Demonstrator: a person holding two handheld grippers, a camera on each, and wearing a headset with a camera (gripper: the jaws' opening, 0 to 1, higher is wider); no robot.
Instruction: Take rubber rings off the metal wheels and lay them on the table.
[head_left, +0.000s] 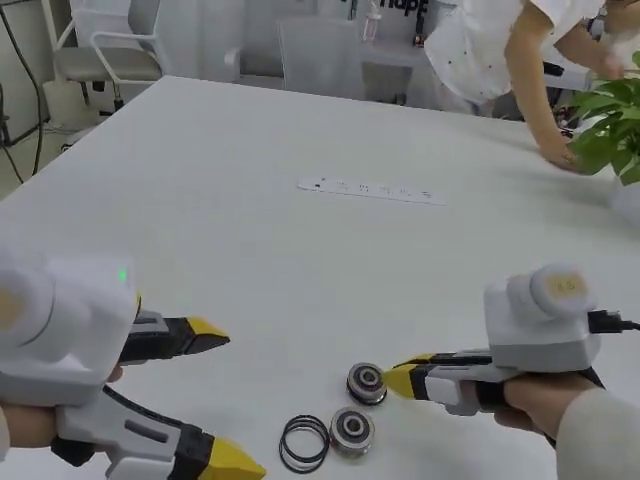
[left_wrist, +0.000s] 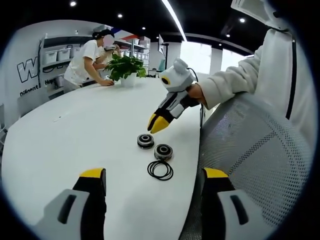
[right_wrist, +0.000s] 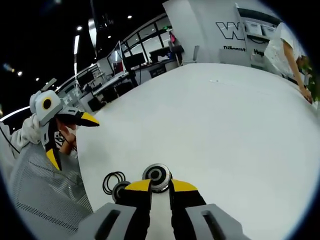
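1. On your tabletop (head_left: 250, 260), lower centre of the head view, the farther wheel (head_left: 366, 382) lies just behind the nearer wheel (head_left: 352, 428).
2. The rings (head_left: 304, 442) lie just left of the nearer wheel.
3. Your right claw (head_left: 400, 378) sits just right of the farther wheel.

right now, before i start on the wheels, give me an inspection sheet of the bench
Surface: white table, plain top.
Job's things: farther wheel and nearer wheel close together by the front edge; black rubber rings flat on the table beside the nearer wheel.
Clutter: white power strip mid-table; potted plant far right.
Grippers: left gripper open, holding nothing; right gripper shut, tip at the farther wheel, contact unclear.
Cables: black cable behind the right gripper.
Surroundings: person leaning on the far edge; chairs beyond.
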